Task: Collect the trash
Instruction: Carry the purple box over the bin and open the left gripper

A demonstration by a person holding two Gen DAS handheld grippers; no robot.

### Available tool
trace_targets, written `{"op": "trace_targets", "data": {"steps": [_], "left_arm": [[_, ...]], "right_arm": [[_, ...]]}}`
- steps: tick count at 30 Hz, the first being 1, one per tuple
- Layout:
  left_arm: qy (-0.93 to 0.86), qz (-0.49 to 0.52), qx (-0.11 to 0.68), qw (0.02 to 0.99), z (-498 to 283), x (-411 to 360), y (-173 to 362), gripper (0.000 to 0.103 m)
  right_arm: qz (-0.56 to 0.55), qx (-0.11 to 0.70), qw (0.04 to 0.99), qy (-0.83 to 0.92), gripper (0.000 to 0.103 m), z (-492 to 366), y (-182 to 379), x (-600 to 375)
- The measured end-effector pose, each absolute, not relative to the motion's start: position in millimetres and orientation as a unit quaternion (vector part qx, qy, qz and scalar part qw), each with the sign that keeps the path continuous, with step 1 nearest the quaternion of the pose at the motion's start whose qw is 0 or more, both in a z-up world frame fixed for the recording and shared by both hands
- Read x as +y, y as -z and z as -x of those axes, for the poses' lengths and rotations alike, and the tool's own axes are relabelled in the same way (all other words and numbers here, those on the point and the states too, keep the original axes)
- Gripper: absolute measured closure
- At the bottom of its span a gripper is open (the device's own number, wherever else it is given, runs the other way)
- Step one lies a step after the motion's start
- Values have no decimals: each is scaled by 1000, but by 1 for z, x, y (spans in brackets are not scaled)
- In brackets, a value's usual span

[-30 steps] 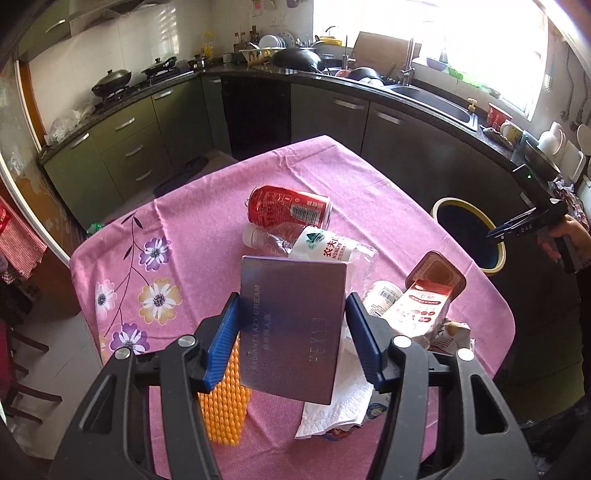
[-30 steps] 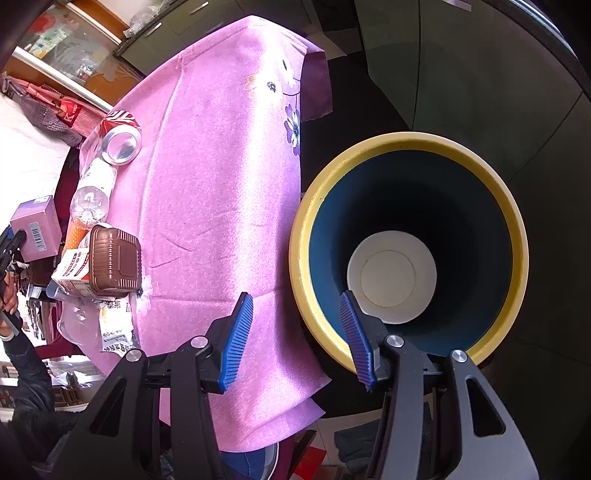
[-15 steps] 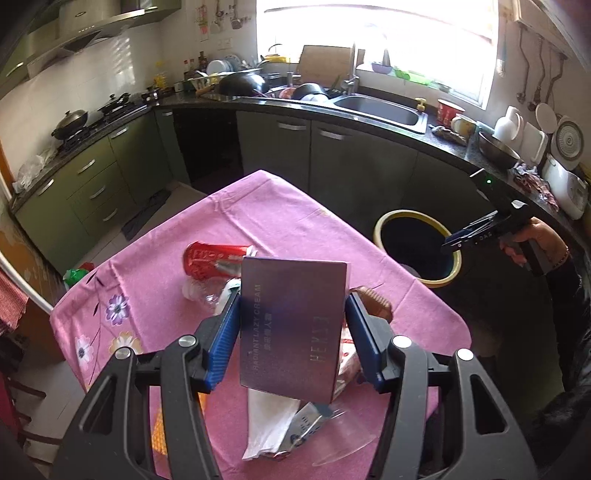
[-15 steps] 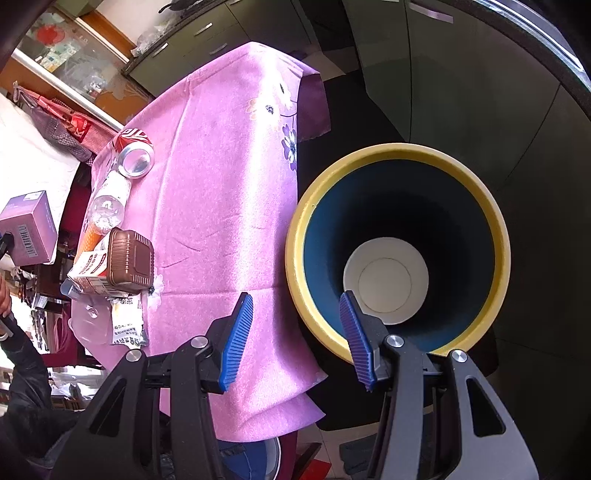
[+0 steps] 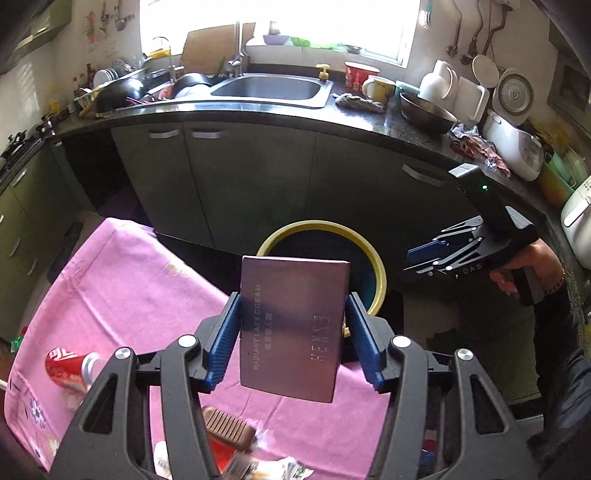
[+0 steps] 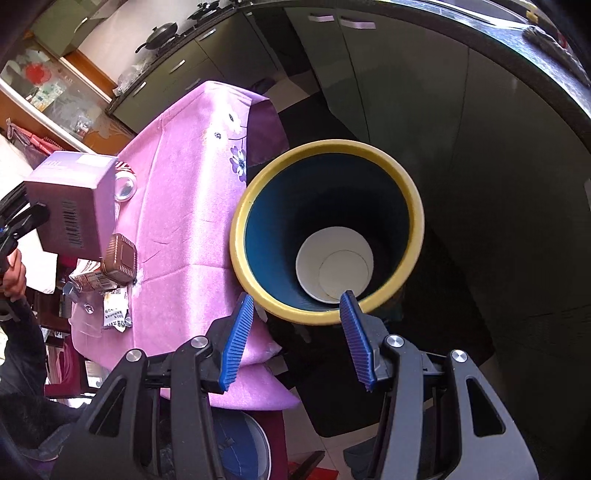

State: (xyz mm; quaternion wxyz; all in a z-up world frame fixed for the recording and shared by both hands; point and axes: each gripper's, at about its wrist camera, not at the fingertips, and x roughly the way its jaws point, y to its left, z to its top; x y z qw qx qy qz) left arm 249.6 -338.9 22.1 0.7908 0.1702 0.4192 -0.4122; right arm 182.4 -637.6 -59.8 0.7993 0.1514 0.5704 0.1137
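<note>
Purple box [image 5: 291, 328] stands upright between blue fingers [image 5: 225, 341].

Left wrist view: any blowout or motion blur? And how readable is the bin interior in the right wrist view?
Left wrist: window blown out white; red can and the trash at the bottom edge smeared, purple box sharp. Right wrist: bin interior dark, white disc at its bottom readable; cabinets in shadow.
</note>
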Motion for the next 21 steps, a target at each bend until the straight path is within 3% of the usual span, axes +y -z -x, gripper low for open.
{"op": "trace_targets", "data": {"steps": [11,16,21], "left_arm": [[390,-225,492,746,-276,-465,73,47],[386,-195,483,761,-274,-448,54,34],[400,-150,447,786,-255,-394,5,28]], "right_arm": [[-184,569,796,-88,52,-154,75,-677],[-180,567,799,-86,51,-148,71,-677],[-170,564,802,-101,51,-152,67,-660]]}}
